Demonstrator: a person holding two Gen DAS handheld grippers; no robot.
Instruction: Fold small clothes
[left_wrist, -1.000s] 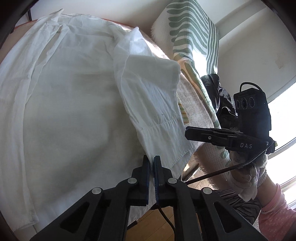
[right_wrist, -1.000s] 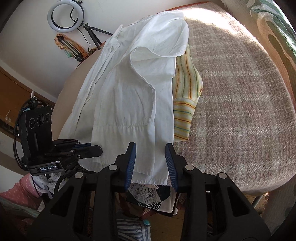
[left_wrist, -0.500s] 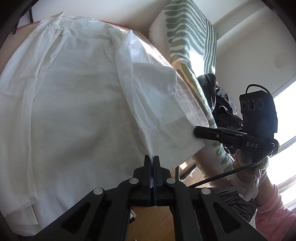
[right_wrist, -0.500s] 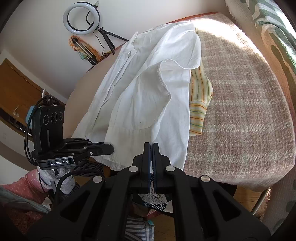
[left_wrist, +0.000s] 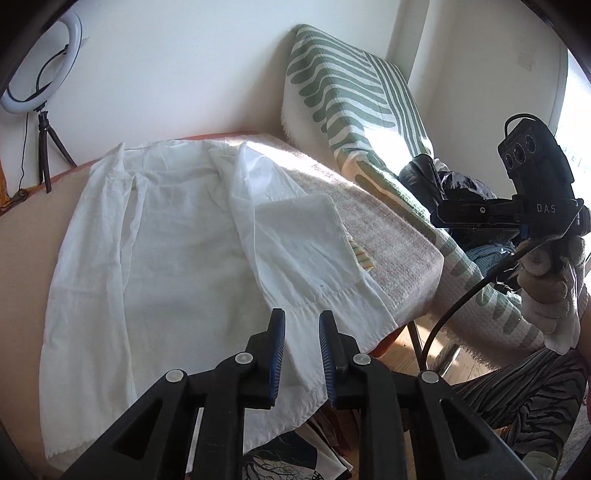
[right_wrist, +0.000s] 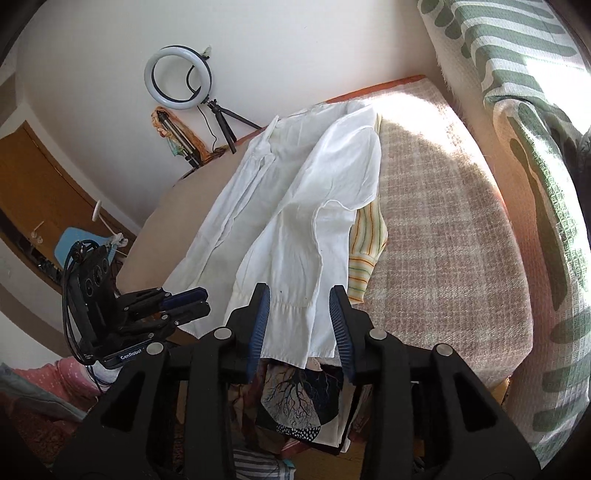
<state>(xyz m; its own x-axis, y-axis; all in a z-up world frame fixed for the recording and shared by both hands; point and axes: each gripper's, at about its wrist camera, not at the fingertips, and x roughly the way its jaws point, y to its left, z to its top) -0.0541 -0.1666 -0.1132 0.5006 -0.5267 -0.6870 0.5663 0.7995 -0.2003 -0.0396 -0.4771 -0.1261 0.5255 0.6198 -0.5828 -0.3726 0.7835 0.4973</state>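
Both grippers are angled down toward the near edge of the table, and nothing is held by either. The left gripper (left_wrist: 301, 341) is seen with its jaws parted a little, having just been opening; the hem of the white shirt (left_wrist: 177, 258) shows in the gap, but the pads aren't pressed on it. The right gripper (right_wrist: 301, 323) is spread wider, also just opened, with the shirt's folded-over sleeve edge seen between the fingers, not pinched. The shirt is laid flat on the table (right_wrist: 443, 258), which is covered by a checked blanket (right_wrist: 436, 236), with one sleeve folded in across the body. A yellow striped garment (right_wrist: 365, 254) is tucked partly under the shirt's right side. No containers can be made out.
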